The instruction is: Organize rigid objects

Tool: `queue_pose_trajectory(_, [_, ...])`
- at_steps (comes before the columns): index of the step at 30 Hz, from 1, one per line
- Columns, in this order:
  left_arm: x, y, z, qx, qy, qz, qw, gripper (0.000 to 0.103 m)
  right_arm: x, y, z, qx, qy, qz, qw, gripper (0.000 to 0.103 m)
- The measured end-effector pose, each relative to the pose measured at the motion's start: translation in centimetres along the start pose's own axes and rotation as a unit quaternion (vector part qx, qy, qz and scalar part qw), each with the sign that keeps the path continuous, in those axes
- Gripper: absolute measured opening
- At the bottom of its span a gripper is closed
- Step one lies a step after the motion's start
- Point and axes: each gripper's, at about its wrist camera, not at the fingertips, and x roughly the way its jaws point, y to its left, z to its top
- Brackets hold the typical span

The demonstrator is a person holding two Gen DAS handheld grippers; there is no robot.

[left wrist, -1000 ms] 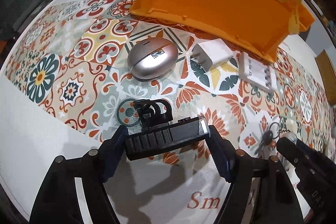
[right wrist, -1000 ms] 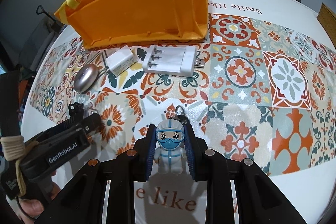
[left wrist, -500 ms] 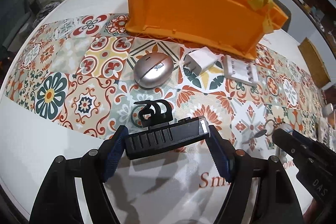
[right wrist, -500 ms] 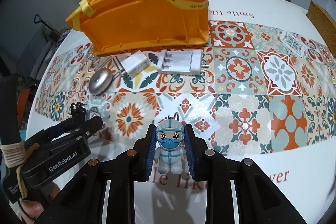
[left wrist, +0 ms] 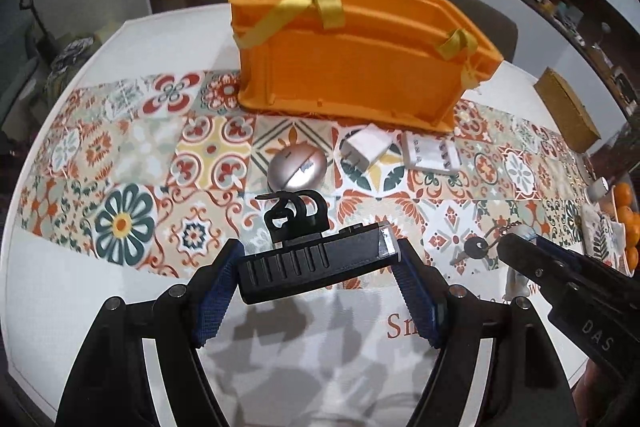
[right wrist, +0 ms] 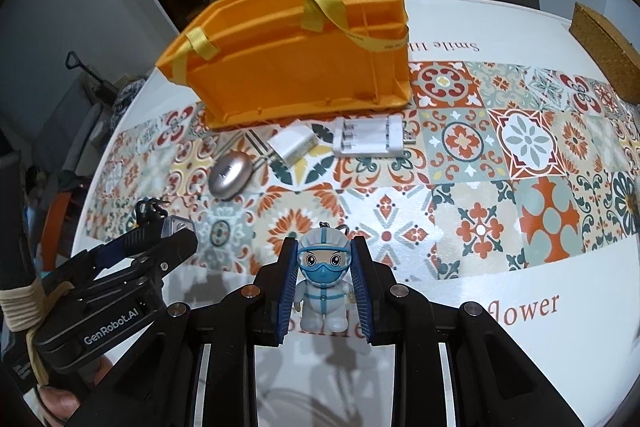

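My left gripper (left wrist: pixel 318 267) is shut on a black bike light with a clamp mount (left wrist: pixel 312 259), held above the table. My right gripper (right wrist: pixel 325 283) is shut on a small white-and-blue figurine keychain (right wrist: pixel 323 283), also lifted. An orange storage basket (left wrist: pixel 352 63) with yellow straps stands at the back; it shows in the right wrist view too (right wrist: pixel 288 67). In front of it lie a silver mouse (left wrist: pixel 297 169), a white charger plug (left wrist: pixel 366 147) and a white battery charger (left wrist: pixel 430 153).
The table (right wrist: pixel 520 307) has a patterned tile runner. The keychain's key (left wrist: pixel 476 249) hangs by the right gripper. A tray of oranges (left wrist: pixel 624 223) and a woven box (left wrist: pixel 568 115) sit at the right. Chairs stand behind the table.
Both grippers have risen and pulled back from the table with their objects, so the basket's top and more of the room show now.
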Motion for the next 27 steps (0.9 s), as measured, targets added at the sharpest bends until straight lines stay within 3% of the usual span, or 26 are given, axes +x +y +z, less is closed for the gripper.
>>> queue_pose_trajectory(18, [-4.1, 0.6, 3.3, 0.041, -0.052, -0.001, 0.9978, 0.075, -3.5, 3.4, 2.4, -0.016, -0.053, -0.020, 0.998, 0.027])
queue_pose_trajectory(27, [-4.8, 0.7, 5.8, 0.039, -0.075, 0.001, 0.9965, 0.075, -4.3, 4.6, 4.4, -0.027, -0.082, -0.042, 0.995, 0.027])
